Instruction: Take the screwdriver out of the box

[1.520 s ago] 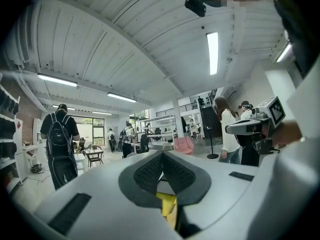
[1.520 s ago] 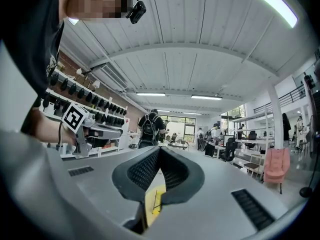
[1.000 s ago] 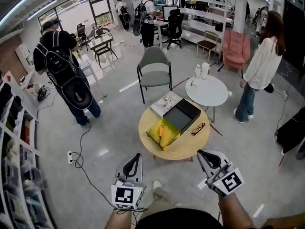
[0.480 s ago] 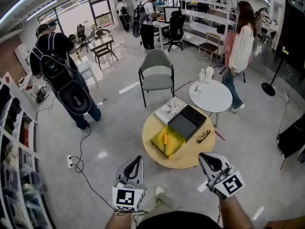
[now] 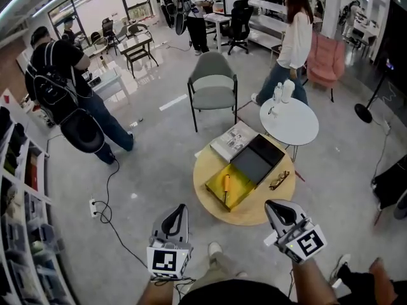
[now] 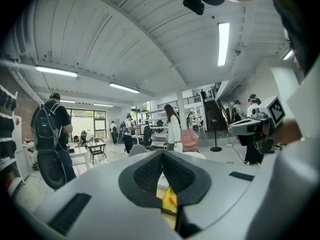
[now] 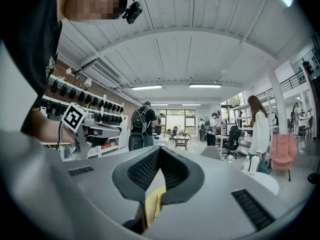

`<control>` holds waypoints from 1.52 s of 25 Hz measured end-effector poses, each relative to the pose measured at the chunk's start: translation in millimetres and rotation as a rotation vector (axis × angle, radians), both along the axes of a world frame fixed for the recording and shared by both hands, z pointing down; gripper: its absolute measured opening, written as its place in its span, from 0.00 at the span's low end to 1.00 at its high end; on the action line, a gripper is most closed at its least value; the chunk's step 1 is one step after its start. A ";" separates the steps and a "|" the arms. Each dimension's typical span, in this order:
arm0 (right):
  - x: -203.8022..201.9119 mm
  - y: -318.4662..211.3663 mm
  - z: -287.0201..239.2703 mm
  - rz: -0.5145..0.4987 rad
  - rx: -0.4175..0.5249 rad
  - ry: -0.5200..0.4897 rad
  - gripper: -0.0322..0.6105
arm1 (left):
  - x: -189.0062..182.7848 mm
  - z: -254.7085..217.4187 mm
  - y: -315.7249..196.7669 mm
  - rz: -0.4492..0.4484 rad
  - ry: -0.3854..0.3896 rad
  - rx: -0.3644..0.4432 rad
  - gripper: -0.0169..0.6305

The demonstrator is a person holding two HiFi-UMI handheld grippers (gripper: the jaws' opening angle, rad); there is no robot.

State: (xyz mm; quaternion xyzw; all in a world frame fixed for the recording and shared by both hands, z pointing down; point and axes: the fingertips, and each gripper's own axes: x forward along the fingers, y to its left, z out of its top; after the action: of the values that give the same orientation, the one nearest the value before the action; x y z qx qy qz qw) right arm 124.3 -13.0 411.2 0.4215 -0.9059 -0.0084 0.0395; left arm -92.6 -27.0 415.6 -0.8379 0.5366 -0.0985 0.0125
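Left tool (image 5: 180,210): jaws closed together, gripping nothing.
Right tool (image 5: 275,207): jaws closed together, also gripping nothing.
Orange-handled screwdriver (image 5: 226,185): lies inside the open yellow square box (image 5: 241,182) – ahead of both tools, between their lines, touching neither.
Round light wooden desk (image 5: 262,212): near edge just ahead of the right tool.
Flat black lid (image 5: 255,160): against the box's far side.
Dark-framed glasses (image 5: 278,182): ahead of the right tool, beside the box.

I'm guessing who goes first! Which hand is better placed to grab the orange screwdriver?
Left, though only just. The open yellow box holding the orange-handled screwdriver sits slightly left on the round wooden table, ahead of the left gripper; dark glasses lie before the right gripper. Both are shut.
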 end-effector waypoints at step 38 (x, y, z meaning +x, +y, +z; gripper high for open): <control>-42.2 -144.2 -8.4 0.112 -0.025 0.073 0.07 | -23.8 6.3 -175.8 0.161 0.068 -0.006 0.05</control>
State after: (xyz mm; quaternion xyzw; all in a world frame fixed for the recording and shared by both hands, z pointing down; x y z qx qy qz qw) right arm 82.1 -157.2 402.9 0.4704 -0.8789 -0.0103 0.0783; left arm -116.4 -202.8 422.0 -0.8812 0.4675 -0.0705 -0.0002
